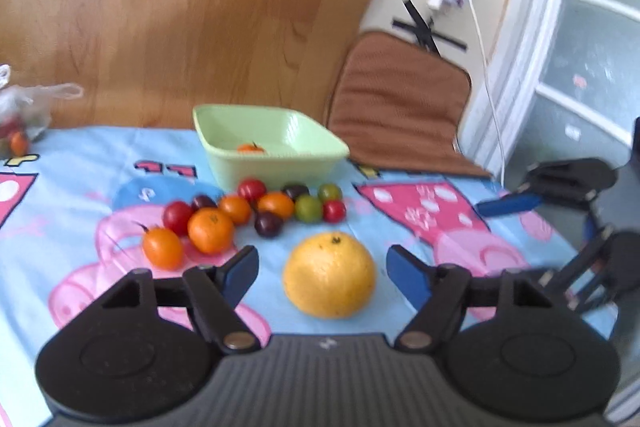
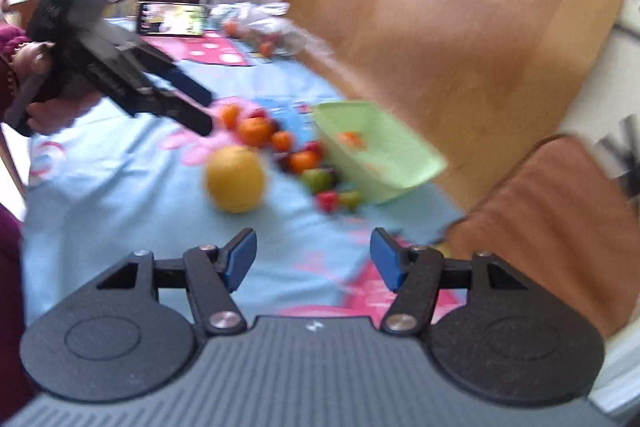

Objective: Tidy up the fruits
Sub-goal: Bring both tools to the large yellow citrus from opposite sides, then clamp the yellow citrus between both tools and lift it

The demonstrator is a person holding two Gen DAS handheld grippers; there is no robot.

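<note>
Squarely between spread left fingers, 1 round yellow orange, dark-specked, perhaps dimpled; right fingers likewise spread.

Left gripper: fingers spread wide, blue pads facing inward, nothing between them; held low and tilted down.

Right gripper: fingers likewise wide apart, nothing gripped.

From the right wrist view, left hand wraps the left gripper's black handle, with a maroon sleeve at the wrist.
</note>
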